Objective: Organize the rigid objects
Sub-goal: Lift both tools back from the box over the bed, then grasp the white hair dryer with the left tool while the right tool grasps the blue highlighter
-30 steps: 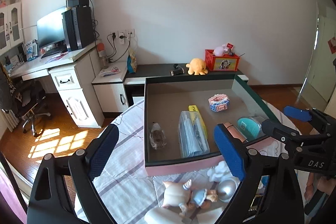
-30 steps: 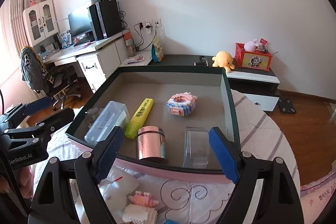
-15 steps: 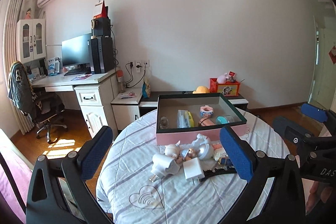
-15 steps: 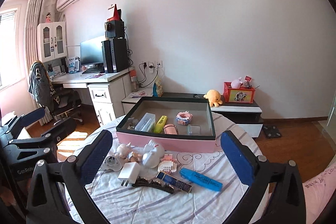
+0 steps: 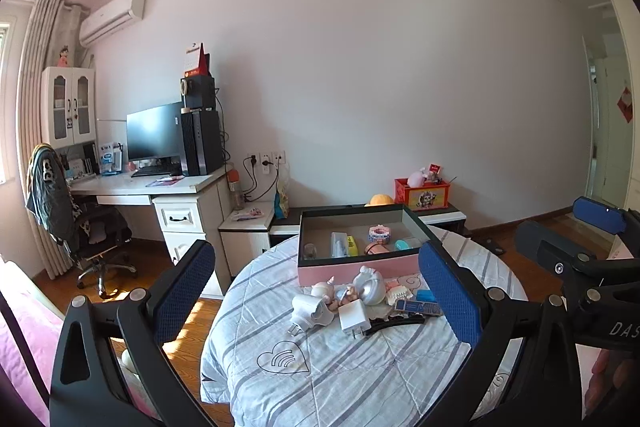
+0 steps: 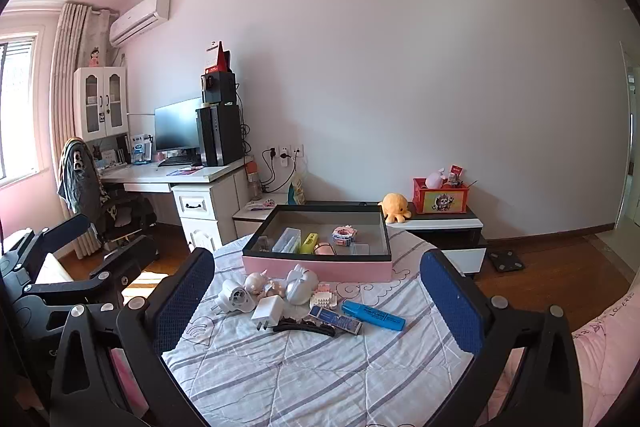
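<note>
the left claw (image 5: 316, 285) is spread wide with nothing between its blue pads, its jaws having just been opening; the right claw (image 6: 318, 297) likewise. both hang over the near edge of the round table (image 6: 304, 379) with its striped grey-white cloth. toward the far side sits the pink, dark-rimmed shallow box (image 6: 318, 269), holding a yellow highlighter (image 6: 309, 243) and a few small items. just in front of it lie a white charger plug (image 6: 267, 311), a blue marker (image 6: 374, 315) and a black hair clip (image 6: 304, 327).
</note>
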The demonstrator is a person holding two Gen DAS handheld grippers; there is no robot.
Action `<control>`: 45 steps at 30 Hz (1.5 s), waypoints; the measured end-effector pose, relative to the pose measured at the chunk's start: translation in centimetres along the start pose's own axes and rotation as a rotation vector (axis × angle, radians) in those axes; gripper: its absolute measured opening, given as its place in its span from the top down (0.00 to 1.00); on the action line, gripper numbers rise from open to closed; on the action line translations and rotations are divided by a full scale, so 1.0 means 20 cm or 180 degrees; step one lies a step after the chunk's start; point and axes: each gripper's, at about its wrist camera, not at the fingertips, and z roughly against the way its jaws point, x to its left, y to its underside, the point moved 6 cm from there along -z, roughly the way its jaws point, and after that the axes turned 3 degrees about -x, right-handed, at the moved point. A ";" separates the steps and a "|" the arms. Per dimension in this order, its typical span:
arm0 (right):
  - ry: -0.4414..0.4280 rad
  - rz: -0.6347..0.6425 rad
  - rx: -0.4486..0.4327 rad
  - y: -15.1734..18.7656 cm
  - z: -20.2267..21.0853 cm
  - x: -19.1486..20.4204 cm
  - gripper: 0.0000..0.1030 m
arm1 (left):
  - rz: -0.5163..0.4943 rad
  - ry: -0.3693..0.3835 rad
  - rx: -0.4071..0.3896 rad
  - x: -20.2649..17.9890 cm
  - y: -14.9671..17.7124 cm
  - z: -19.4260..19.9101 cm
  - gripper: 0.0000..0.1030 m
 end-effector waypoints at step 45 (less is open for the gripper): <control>0.0187 -0.0311 0.1077 0.56 -0.65 -0.31 0.00 | 0.0310 0.0116 0.1521 0.17 0.69 -0.83 0.00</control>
